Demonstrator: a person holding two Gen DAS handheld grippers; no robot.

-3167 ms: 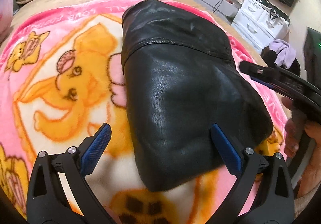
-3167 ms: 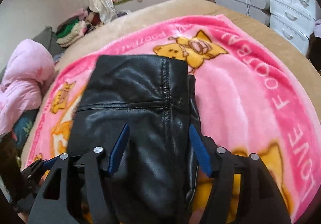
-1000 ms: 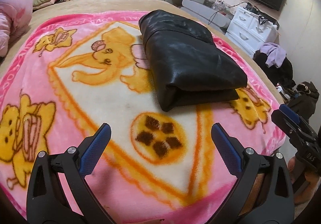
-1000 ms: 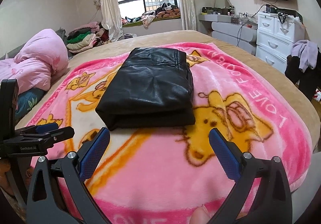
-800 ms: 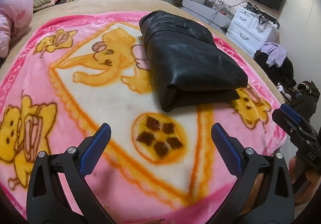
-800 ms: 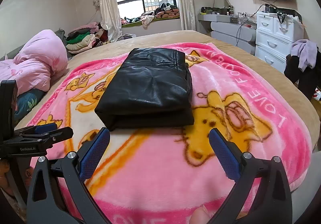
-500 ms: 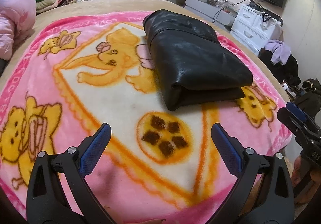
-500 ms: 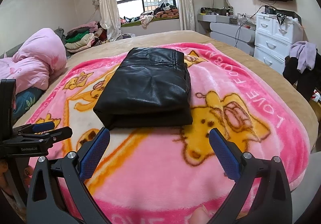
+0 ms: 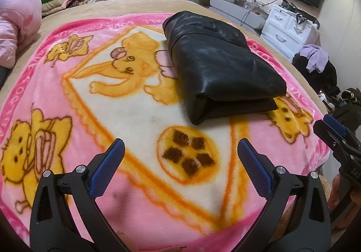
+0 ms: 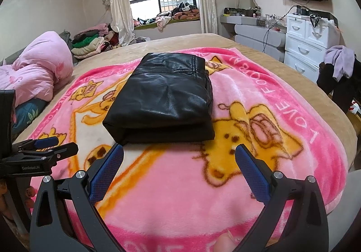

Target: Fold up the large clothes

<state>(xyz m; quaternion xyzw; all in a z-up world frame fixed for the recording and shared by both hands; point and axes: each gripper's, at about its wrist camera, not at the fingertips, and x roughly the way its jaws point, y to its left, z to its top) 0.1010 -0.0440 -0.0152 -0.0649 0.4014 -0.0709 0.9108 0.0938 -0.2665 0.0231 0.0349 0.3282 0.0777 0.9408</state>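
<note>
Leather jacket [image 10: 162,98] lies folded in a compact block on blanket [image 10: 248,184], 12 o'clock of both grippers. Left gripper [image 9: 180,157] and right gripper [image 10: 179,159] hang clear, fingers spread, empty. Fold looks done; next likely another garment. No containers visible.

Folded garment [image 9: 222,69] on blanket [image 9: 135,116] (bed beneath)

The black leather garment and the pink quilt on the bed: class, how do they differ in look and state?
The black leather garment is glossy and folded into a flat rectangle; the pink quilt is matte, puffy and bundled loosely. The garment lies on the cartoon blanket; the quilt sits off it, at the bed's edge. Both rest untouched.
</note>
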